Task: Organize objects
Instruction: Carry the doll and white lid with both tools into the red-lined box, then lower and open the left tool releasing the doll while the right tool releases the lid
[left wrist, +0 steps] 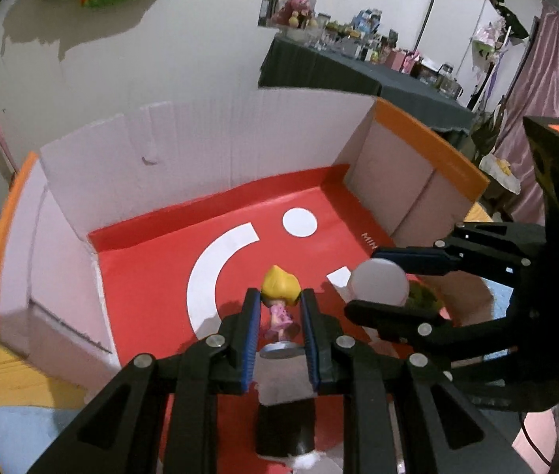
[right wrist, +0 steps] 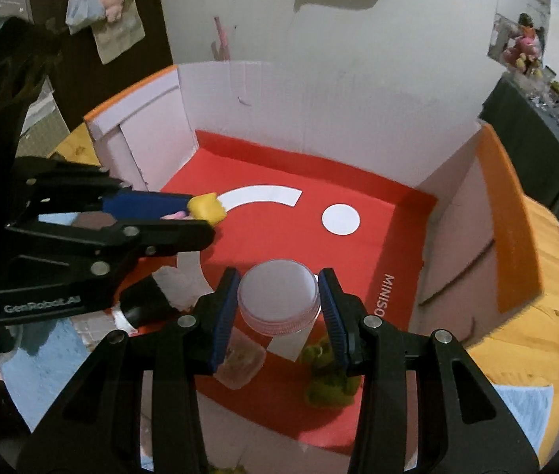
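My left gripper [left wrist: 279,304] is shut on a small doll figurine [left wrist: 279,296] with yellow hair, a pink dress and a round grey base, held above the red floor of an open cardboard box [left wrist: 208,150]. My right gripper [right wrist: 277,296] is shut on a clear jar with a white lid [right wrist: 277,288], also over the box [right wrist: 319,102]. The right gripper [left wrist: 374,288] with the jar [left wrist: 378,282] shows at the right of the left wrist view. The left gripper [right wrist: 208,217] with the doll [right wrist: 206,207] shows at the left of the right wrist view.
The box floor [right wrist: 271,233] is red with white shapes. A green plush [right wrist: 331,383], a clear small container [right wrist: 240,363] and a black object [left wrist: 285,430] lie near the box's front. A dark cluttered table [left wrist: 358,71] stands behind on the right.
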`<state>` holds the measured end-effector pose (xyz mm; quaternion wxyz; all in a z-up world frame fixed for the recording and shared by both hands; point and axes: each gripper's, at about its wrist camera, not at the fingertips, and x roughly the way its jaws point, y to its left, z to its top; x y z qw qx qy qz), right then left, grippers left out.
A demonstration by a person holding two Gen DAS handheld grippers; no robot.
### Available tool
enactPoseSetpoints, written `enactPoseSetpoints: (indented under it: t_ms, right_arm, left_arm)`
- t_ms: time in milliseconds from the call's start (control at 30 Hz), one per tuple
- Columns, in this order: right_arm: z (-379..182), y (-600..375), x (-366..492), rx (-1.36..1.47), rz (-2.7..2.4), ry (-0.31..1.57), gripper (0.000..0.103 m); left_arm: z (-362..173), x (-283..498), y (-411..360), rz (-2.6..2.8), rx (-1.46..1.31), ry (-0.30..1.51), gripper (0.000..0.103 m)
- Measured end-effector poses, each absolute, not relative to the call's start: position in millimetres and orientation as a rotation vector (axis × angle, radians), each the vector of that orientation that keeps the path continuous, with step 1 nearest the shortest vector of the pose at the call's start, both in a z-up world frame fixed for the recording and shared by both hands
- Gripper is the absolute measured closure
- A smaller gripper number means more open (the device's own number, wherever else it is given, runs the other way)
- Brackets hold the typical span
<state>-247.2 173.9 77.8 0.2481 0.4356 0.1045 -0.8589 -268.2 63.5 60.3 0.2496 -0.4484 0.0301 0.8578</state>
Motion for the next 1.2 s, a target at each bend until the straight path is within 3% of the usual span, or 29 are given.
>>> enactPoseSetpoints:
  t_ms: [1200]
  right_arm:
    - [44,169,-277,1.413,-2.161,0.421,0.063]
  left_arm:
    - [32,-290,74,2.224,-1.396,0.105,0.082]
